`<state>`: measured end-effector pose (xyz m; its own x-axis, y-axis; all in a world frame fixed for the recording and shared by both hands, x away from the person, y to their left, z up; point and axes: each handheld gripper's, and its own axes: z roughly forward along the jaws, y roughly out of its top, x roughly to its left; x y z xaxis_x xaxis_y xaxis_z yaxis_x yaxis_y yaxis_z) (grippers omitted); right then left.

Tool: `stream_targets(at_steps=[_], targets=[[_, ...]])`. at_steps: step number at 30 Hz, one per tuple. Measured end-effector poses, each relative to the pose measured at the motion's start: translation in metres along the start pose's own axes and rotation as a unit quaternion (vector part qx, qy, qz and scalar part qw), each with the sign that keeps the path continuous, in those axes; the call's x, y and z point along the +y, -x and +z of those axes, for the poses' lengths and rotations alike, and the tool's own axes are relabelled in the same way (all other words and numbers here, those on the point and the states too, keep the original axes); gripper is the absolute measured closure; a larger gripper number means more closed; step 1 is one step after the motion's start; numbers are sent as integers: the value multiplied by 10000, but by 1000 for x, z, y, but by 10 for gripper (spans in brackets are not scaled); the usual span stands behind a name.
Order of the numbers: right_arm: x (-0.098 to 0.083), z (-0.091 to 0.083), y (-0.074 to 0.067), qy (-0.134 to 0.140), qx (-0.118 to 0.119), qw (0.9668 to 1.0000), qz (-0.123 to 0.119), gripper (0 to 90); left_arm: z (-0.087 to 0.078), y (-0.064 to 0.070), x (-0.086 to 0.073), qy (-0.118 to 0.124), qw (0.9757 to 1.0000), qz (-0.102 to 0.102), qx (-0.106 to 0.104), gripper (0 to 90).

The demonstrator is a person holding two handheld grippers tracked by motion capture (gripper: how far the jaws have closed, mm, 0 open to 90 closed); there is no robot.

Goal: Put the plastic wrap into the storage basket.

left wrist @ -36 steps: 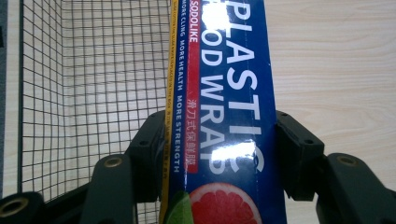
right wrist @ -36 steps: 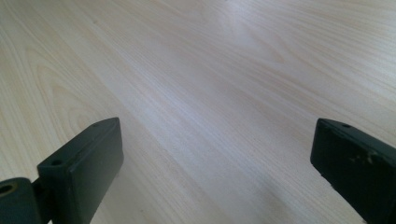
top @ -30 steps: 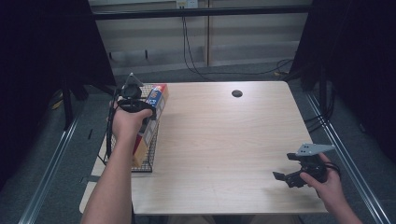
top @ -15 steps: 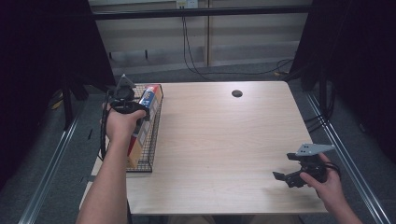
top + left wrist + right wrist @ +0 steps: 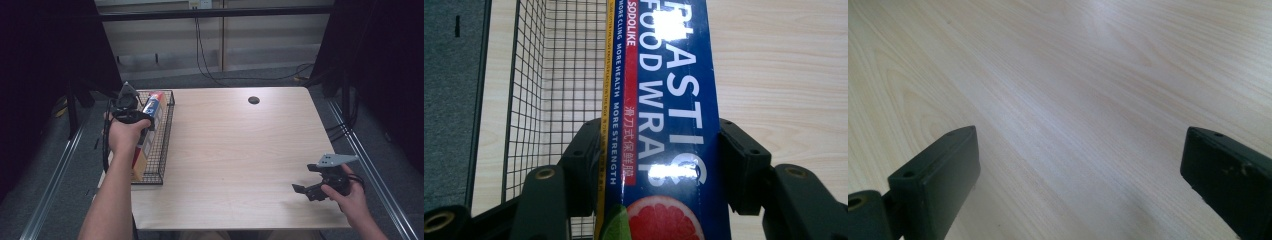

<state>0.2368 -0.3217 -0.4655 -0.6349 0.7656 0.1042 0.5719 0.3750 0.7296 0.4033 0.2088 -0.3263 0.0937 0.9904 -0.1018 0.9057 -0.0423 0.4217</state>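
Plastic wrap box [image 5: 659,125], a long blue carton with a red stripe and a grapefruit picture, sits clamped between the two black jaws of the left gripper [image 5: 656,165], which press on its long side faces partway along its length. In the high view the left gripper [image 5: 131,112] holds the box [image 5: 152,104] over the far end of a black wire basket [image 5: 161,150] at the left edge of the wooden table [image 5: 240,150]; whether the carton rests in the basket or is lifted clear of the mesh cannot be told. Gripping across the narrow width looks like the sensible choice, since the carton is too long to span end to end. A tan box [image 5: 141,160] lies lengthwise in the basket nearer the person, partly under the forearm. The right gripper [image 5: 302,189] waits near the table's near right corner, well apart from the basket, its jaws spread wide over bare wood with nothing between them, which suggests it is kept out of the way. A small dark round hole [image 5: 254,100] marks the table's far side.
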Motion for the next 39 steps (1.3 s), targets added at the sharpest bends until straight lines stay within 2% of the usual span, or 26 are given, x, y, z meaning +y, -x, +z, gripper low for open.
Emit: stream_targets(at_steps=[8, 10, 16, 39], targets=[[0, 0, 0, -4, -6, 10000, 2, 26, 4, -6, -2, -29, 9999, -94, -23, 435], [0, 0, 0, -1, -4, 10000, 3, 26, 5, -8, -2, -27, 10000, -59, 47, 435], [-1, 0, 0, 0, -5, 10000, 0, 26, 9, -11, -3, -46, 9999, -89, 43, 435], [-1, 1, 0, -15, 4, 10000, 10, 26, 27, -17, -6, -106, 9997, -186, 86, 435]])
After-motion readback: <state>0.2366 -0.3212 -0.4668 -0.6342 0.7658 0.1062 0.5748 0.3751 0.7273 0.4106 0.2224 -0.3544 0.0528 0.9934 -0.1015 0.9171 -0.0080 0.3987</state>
